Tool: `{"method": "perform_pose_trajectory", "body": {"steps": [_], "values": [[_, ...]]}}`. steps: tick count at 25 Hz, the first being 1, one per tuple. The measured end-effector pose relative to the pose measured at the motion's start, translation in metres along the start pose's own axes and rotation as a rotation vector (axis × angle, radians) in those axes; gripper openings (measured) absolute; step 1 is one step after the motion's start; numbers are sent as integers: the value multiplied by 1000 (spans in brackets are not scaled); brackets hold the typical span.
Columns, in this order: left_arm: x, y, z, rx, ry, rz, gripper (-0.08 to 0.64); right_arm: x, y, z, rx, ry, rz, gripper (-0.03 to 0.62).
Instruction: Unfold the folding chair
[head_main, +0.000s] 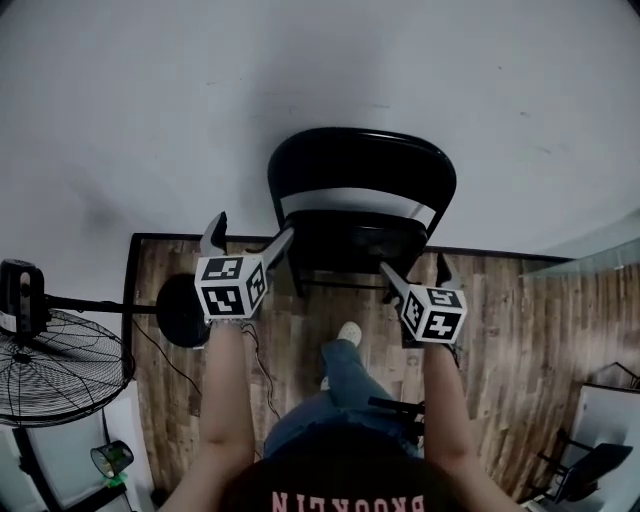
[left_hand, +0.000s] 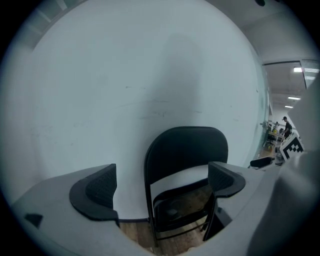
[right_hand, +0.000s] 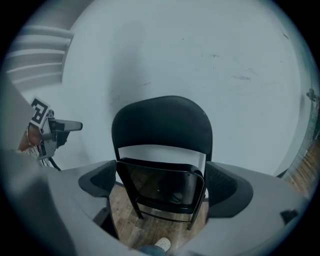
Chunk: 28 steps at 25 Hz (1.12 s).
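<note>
**Both grippers open in front of the chair**

The chair (head_main: 360, 200) is black and stands on the wood floor (head_main: 520, 330), its back close against the white wall (head_main: 320, 70). Its seat (right_hand: 160, 182) is tipped steeply up toward the backrest rather than lying level, with a strip of wall showing through the gap between the two.

The left gripper (head_main: 250, 236) is held out at the chair's left side. Its jaws stand wide apart with nothing between them; in its own view the chair shows in the gap, further off and not touched. In the head view one jaw tip lies close to the left edge of the frame, but contact cannot be told there.

The right gripper (head_main: 417, 272) is at the chair's right front. Its jaws are also spread wide and hold nothing. In its own view the seat fills the gap between them, and whether either pad meets the frame is unclear.

The person stands just behind both grippers, one pale shoe (head_main: 348, 333) on the floor short of the chair legs.

Off to the left is a fan (head_main: 55, 365), its round base (head_main: 182, 310) near the left gripper but apart from the chair.
</note>
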<state>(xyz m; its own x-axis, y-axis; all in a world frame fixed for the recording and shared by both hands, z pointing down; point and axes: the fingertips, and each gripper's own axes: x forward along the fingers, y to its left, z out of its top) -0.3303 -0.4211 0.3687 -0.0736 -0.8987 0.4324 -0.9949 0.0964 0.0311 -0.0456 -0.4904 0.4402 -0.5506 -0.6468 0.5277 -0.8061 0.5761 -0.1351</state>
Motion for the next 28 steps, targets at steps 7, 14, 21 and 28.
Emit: {"method": "perform_pose_trajectory", "body": {"steps": [7, 14, 21, 28], "values": [[70, 9, 21, 50, 59, -35, 569, 56, -22, -12, 33, 104, 9, 555], [122, 12, 43, 112, 105, -144, 558, 98, -34, -26, 144, 118, 42, 555], [147, 4, 49, 154, 148, -220, 469, 135, -45, -49, 415, 138, 36, 543], [158, 4, 52, 183, 193, -243, 291, 148, -67, -62, 697, 147, -85, 400]]}}
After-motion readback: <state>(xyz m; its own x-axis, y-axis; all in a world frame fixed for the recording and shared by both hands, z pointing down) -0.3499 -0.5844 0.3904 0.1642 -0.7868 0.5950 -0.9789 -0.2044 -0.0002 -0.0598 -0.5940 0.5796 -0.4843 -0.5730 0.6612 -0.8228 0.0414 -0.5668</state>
